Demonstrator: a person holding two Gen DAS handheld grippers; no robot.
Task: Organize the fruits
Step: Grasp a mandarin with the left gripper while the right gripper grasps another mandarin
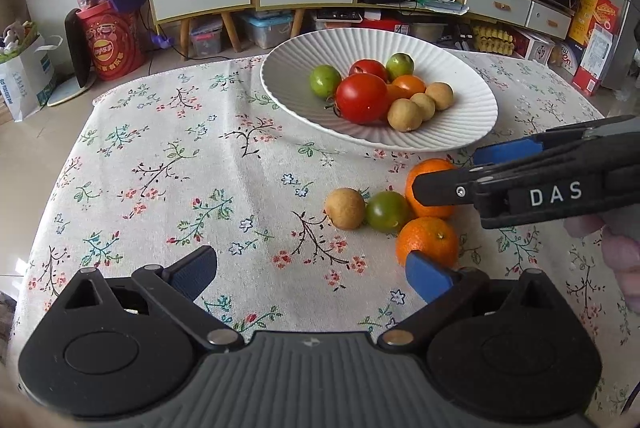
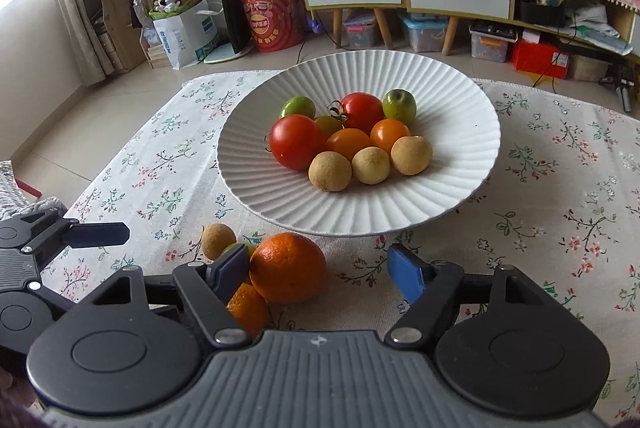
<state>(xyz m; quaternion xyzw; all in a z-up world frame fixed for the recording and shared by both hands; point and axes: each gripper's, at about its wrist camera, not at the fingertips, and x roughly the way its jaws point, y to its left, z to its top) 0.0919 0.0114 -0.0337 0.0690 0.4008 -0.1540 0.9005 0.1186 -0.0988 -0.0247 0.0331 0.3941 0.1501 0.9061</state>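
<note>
Most fruit is already sitting in the white plate [image 2: 460, 188]. Four pieces are still waiting on the counter [image 2: 540, 248] at the plate's 7 o'clock. The right tongs [image 2: 316, 274] are straddling the larger orange [image 2: 288, 266], pads not yet pressing. The left tongs [image 1: 312, 268] are hanging open, holding nothing.

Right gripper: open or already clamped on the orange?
Open. The right gripper straddles the orange on the tablecloth, with a clear gap between the fruit and the blue right pad; the left pad sits close beside it.
</note>
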